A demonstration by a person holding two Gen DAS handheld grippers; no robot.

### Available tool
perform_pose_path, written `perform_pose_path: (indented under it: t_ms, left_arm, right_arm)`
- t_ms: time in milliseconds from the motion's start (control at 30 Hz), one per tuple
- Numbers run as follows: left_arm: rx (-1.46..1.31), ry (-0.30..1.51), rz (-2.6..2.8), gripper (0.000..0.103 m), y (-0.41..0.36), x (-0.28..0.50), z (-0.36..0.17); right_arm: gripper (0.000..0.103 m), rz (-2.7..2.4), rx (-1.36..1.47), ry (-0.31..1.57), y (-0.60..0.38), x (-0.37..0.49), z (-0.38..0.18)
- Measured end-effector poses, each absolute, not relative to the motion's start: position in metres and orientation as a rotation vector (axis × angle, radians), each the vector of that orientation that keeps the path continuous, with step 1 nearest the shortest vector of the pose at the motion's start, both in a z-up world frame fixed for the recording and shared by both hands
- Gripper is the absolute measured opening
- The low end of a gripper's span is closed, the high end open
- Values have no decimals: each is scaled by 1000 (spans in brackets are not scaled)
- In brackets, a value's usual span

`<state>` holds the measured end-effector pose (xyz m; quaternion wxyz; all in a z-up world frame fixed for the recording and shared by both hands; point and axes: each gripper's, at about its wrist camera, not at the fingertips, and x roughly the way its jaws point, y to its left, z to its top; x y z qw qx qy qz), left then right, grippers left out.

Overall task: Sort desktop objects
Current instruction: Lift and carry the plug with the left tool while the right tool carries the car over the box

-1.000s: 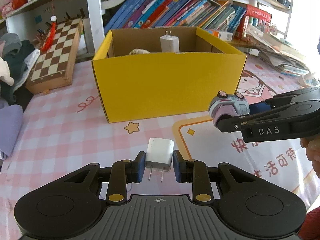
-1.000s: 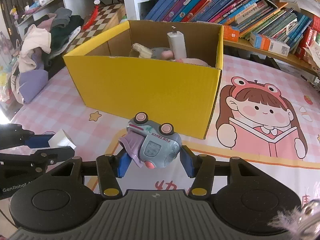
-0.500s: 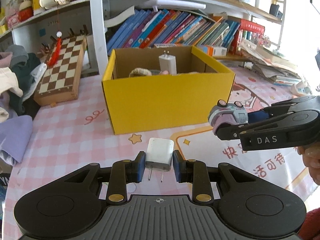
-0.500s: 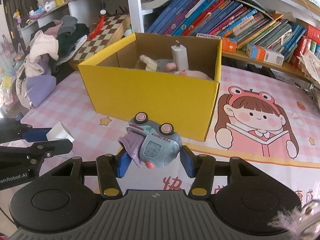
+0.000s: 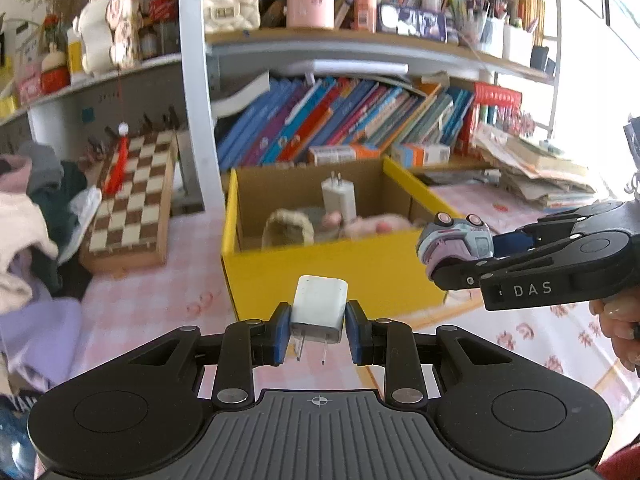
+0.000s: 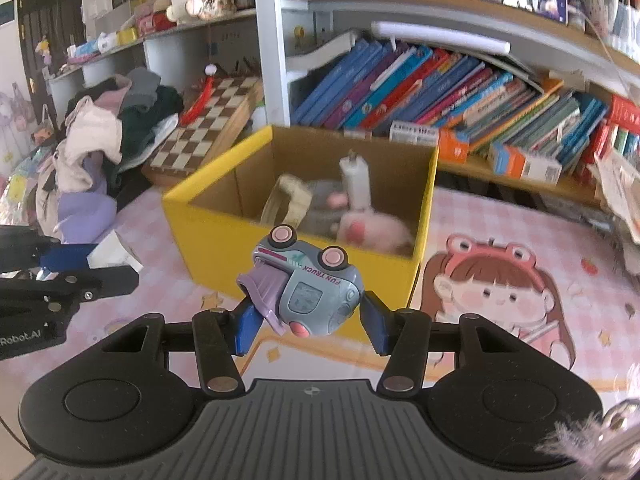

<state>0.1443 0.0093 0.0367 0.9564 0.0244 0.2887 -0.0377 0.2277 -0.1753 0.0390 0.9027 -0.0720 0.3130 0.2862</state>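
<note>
- Looking over the pink checked desk mat (image 6: 500,216) toward a bookshelf (image 5: 360,116); the books on it are leaning in a row behind the box.
- Facing the yellow cardboard box (image 5: 332,268), which is sitting open-topped on the mat; inside it a second white charger (image 5: 339,197) is standing prongs up, beside a pink soft toy (image 6: 372,228) and a beige looped item (image 5: 287,224) I cannot identify through the blur.
- Noting a chessboard (image 5: 132,196) leaning at the left of the box, with a clothes pile (image 6: 100,152) further left.
- Holding my left gripper (image 5: 318,332) closed on a white charger (image 5: 320,308), both blue pads pressing its sides, prongs pointing back at the camera; it is hanging in the air in front of the box's near wall.
- Holding my right gripper (image 6: 308,320) closed on a toy truck (image 6: 308,284), grey-blue with pink wheels, lying upside down between the pads; it is raised in front of the box's near right corner, well apart from the charger.
</note>
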Motion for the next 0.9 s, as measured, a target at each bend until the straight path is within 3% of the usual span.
perform_pose_path:
  t_ms: [400,900]
  left_arm:
    - [93,509,-75,27,14,180,64]
    - [136,547,-76,27,18,250,53]
  right_arm:
    - [51,588,-181,559,-168,271,68]
    - [51,606,-273,565,-140,339,65]
